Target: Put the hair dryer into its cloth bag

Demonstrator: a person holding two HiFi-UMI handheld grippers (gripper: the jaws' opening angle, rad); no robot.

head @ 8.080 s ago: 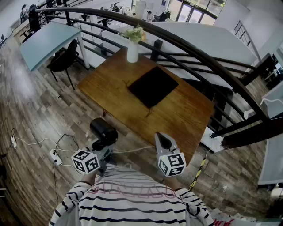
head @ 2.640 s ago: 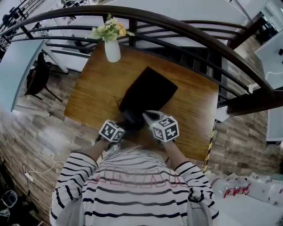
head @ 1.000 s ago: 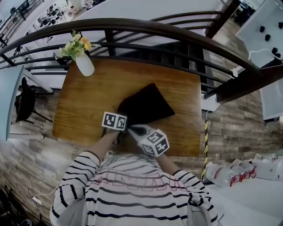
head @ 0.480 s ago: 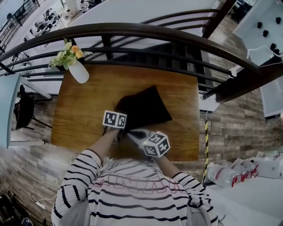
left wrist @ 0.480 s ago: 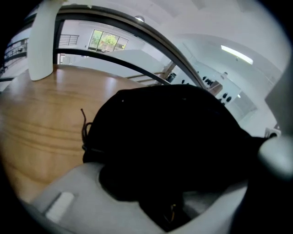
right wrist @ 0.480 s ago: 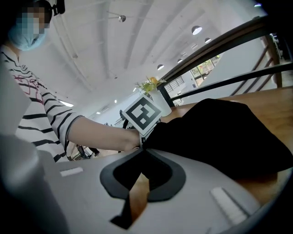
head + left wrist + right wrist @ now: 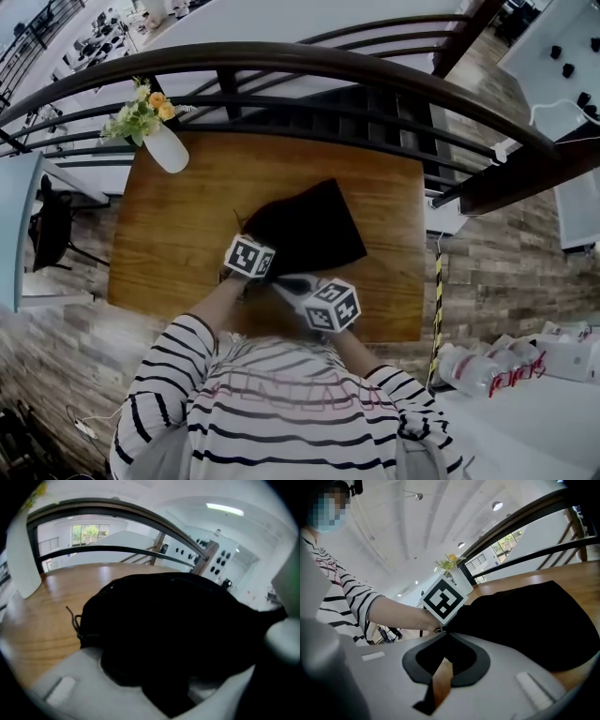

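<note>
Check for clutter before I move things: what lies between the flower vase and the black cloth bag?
Only bare wooden table lies between the vase and the cloth bag; the head view shows it.

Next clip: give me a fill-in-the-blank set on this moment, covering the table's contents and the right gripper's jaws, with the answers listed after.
1. The cloth bag lying on the wooden table is ____ in colour.
2. The white vase at the table's far left corner holds ____.
3. The right gripper has its jaws ____ (open or shut), with the tips at the bag's edge.
4. The person's sleeve bears a ____ pattern.
Missing words: black; flowers; shut; striped.
</note>
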